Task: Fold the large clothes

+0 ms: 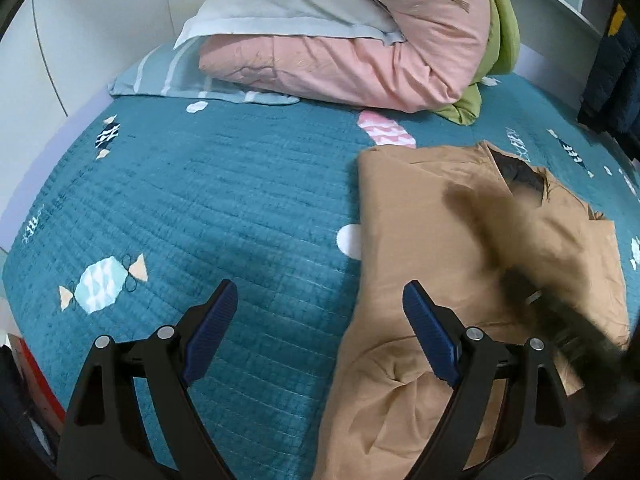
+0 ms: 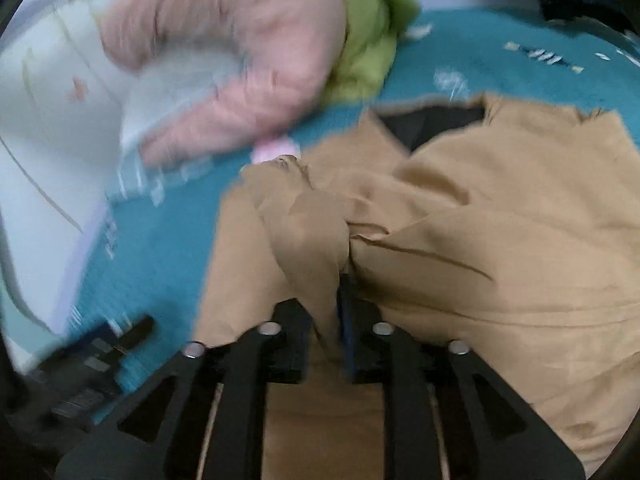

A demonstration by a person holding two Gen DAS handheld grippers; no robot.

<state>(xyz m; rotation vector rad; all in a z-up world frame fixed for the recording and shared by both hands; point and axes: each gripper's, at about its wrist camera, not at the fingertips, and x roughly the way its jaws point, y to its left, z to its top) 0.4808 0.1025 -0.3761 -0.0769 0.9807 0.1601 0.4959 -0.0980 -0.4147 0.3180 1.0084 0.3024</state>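
Tan jacket (image 1: 420, 216) lies on teal bedspread (image 1: 200, 200); right hand-held gripper (image 2: 328, 312) pinches its fabric, left hand-held gripper (image 1: 320, 308) gapes.

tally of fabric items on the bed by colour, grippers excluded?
Tan: 1, large tan jacket with dark lining
Pink: 1, pink quilted comforter
Green: 1, lime green blanket
Pale blue-grey: 1, plain pillow
Light blue striped: 1, pillow
Teal: 1, teal quilted bedspread
Total: 6
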